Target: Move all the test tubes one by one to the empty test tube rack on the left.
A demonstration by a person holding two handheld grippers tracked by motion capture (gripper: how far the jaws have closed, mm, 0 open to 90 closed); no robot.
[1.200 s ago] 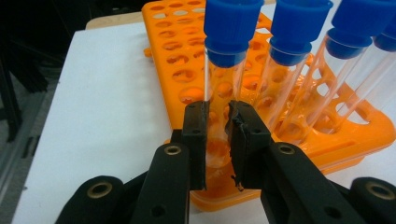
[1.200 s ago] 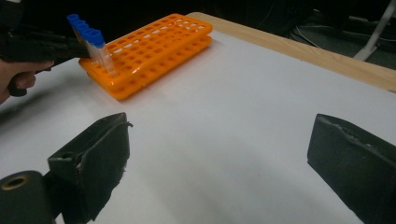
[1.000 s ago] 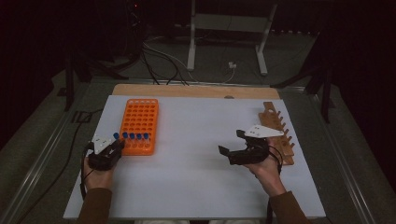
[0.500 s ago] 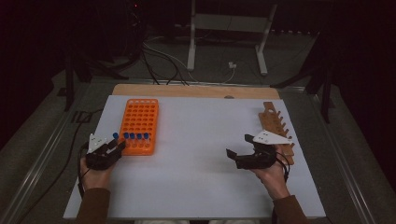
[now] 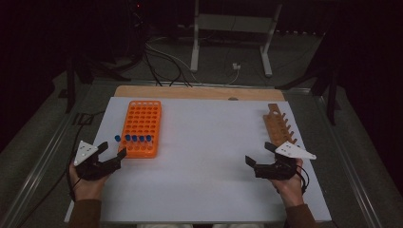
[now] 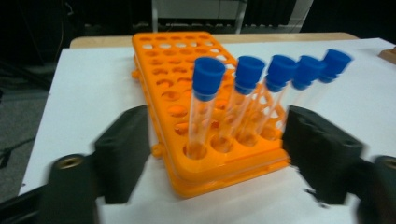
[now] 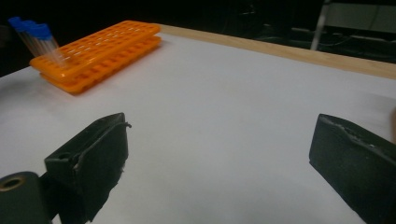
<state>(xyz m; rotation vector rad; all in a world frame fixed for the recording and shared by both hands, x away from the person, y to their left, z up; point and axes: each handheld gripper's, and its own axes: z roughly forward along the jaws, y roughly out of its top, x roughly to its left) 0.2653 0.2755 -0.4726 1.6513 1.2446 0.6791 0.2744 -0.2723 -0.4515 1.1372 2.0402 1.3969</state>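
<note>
Standing on the white mat (image 5: 209, 156), the orange rack (image 5: 141, 127) carries five blue-capped tubes (image 6: 261, 98) in its near row. Left gripper (image 5: 114, 151), just beside it, has just been opening, empty. Right gripper (image 5: 256, 156) gapes wide, empty, well apart, hand low.

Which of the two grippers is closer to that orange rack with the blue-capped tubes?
Left. The left gripper sits open just off the orange rack's near corner; the right gripper is far across the white sheet, beside the wooden rack.
</note>
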